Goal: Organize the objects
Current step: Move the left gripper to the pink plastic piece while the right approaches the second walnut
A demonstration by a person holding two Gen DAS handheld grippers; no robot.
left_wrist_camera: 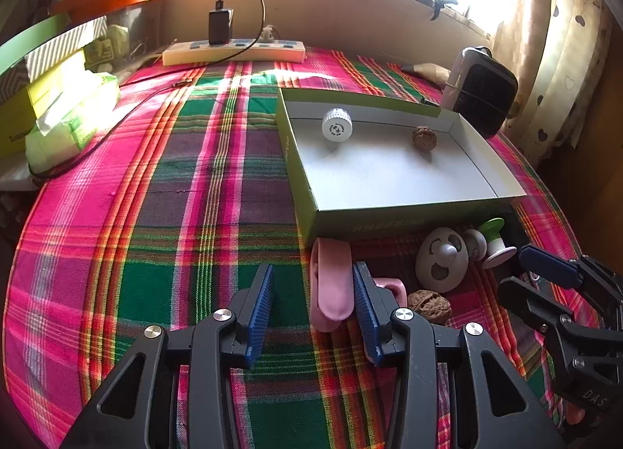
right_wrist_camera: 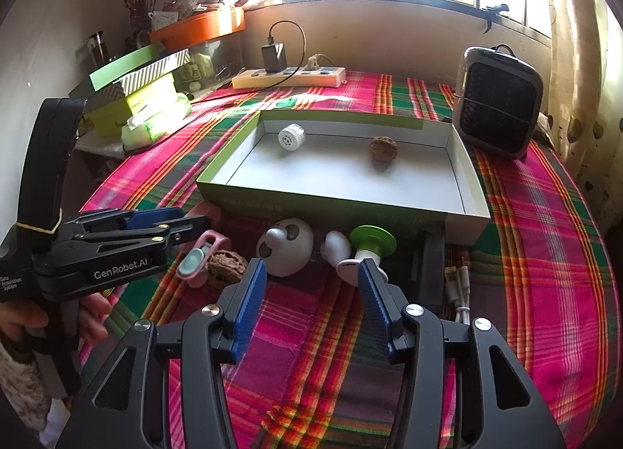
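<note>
Both tongs are held open above the plaid desk [left_wrist_camera: 194, 215], with nothing gripped. The left tongs [left_wrist_camera: 313, 285] are lowered beside a pink clip [left_wrist_camera: 331, 285], which lies by their right finger. The right tongs [right_wrist_camera: 311, 273] are aimed near a green spool [right_wrist_camera: 372, 244]. A cap [right_wrist_camera: 291, 136] and a walnut [right_wrist_camera: 383, 148] are seen inside the box [right_wrist_camera: 331, 199]; a second walnut [left_wrist_camera: 430, 305] and a white egg [left_wrist_camera: 442, 258] lie in front of it.
</note>
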